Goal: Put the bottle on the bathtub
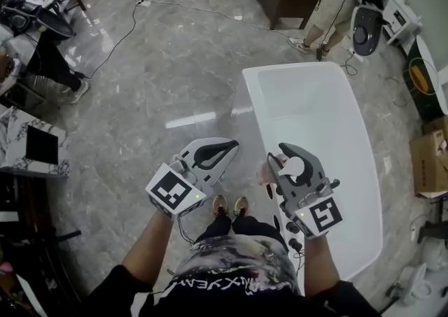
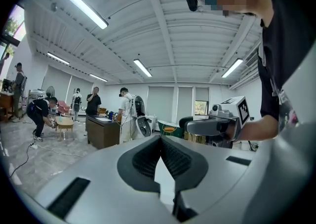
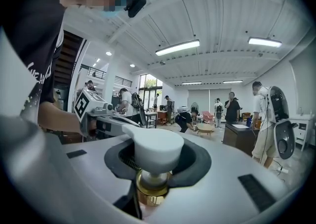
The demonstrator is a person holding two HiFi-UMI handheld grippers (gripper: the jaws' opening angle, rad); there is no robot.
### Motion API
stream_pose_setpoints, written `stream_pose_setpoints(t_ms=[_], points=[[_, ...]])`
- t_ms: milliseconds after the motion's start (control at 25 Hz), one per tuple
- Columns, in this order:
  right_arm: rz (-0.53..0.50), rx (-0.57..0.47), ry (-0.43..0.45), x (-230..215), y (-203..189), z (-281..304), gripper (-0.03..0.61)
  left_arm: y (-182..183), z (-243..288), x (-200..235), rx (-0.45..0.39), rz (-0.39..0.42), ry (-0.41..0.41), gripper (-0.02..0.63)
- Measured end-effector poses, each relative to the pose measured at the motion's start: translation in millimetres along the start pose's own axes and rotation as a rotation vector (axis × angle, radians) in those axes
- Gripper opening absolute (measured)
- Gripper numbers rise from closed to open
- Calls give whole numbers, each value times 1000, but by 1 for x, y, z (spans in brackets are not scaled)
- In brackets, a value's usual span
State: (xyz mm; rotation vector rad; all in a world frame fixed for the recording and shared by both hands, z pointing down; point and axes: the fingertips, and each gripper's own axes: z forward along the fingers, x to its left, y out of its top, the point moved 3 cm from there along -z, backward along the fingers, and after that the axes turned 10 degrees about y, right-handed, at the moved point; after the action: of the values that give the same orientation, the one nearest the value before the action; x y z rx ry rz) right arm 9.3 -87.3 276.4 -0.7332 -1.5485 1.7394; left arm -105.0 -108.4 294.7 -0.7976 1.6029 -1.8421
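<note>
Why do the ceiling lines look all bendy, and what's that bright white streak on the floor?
Left gripper view and right gripper view: the wide-angle lens bows the ceiling beams and leaves the corners black. Head view: the streak is ceiling light glaring off the glossy floor beside the bathtub.

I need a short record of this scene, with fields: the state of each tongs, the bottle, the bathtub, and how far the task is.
left tongs: shut, holding nothing
right tongs: shut on the bottle, at its neck under the cap
bottle: white pump cap, gold collar, pinkish body; held in the air
bathtub: white, on the grey floor, in front of the person and to the right
people: several others stand farther back in the room
task state: bottle not yet on the bathtub; it is held near the tub's near left edge
</note>
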Motion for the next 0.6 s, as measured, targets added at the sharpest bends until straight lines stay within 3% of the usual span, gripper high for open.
stream_pose_setpoints(t_ms=[600], points=[[15, 7, 13, -68, -8, 34, 114, 0, 55, 44, 16, -22, 28, 14]])
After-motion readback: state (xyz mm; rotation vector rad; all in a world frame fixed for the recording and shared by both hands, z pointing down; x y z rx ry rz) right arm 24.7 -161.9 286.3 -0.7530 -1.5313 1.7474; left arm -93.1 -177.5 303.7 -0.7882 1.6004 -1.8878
